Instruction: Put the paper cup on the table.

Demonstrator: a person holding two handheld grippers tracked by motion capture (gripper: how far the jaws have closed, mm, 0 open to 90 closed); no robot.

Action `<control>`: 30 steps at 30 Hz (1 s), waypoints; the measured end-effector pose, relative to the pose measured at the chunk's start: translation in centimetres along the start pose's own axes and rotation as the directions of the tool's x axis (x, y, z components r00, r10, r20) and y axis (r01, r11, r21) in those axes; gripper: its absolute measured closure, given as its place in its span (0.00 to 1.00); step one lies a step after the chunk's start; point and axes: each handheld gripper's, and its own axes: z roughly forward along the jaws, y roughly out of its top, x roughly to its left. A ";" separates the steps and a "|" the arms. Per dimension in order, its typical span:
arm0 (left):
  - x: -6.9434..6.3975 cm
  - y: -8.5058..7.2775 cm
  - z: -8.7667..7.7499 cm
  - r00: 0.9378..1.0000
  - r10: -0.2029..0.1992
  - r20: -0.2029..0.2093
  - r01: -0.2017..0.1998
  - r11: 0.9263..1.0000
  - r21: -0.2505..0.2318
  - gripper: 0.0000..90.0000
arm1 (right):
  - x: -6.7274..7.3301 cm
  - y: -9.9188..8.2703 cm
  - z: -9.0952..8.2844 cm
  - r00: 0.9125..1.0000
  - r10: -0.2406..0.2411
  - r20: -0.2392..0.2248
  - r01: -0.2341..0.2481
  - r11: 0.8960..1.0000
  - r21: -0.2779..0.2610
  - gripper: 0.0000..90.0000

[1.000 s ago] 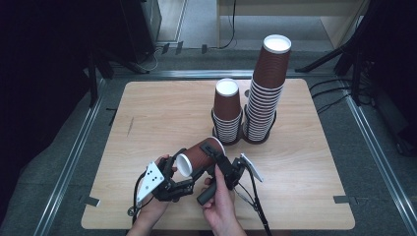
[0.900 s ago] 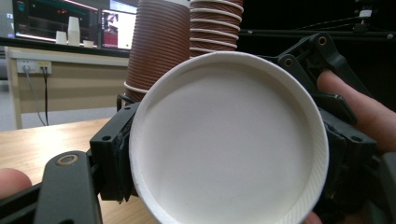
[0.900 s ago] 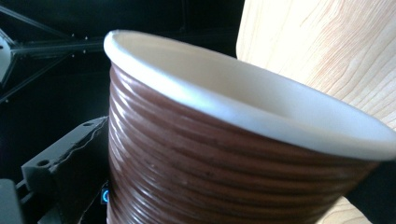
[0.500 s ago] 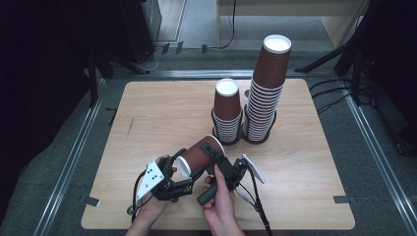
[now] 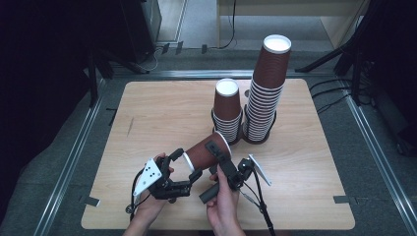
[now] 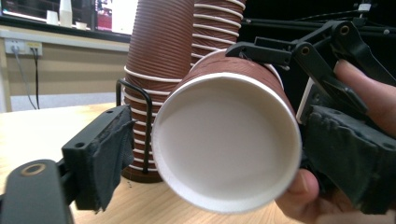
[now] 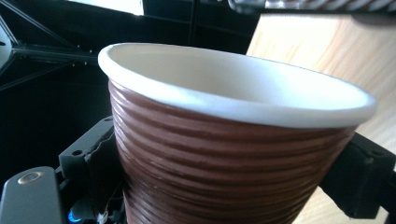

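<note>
Little has shifted since the earlier frame: the ribbed brown paper cup with a white rim (image 5: 206, 150) still lies tilted above the pale wooden table (image 5: 147, 113), clamped by the right gripper (image 5: 220, 158). Its open mouth faces the left gripper (image 5: 188, 167), whose jaws stand wide around the rim without touching. Behind stand two ridged cup stacks (image 5: 265, 93) in black wire holders, beyond them a dark room.

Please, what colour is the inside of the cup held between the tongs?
White inside the cup, with a brown ribbed outside; the left gripper view shows it best.
</note>
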 end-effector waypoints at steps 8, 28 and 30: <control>0.2 0.2 -0.2 1.000 -0.014 0.005 0.014 1.000 0.000 0.06 | 0.3 0.5 -0.5 0.991 -0.134 0.028 0.135 0.988 -0.070 0.13; 1.4 0.6 -0.9 0.996 -0.057 -0.070 0.062 0.996 0.065 0.00 | 1.5 0.3 -1.3 0.817 -0.560 0.136 0.576 0.795 -0.190 0.13; 1.6 0.7 -1.0 0.995 -0.061 -0.082 0.067 0.995 0.074 0.00 | 1.5 0.4 -1.5 0.787 -0.596 0.159 0.617 0.762 -0.197 0.13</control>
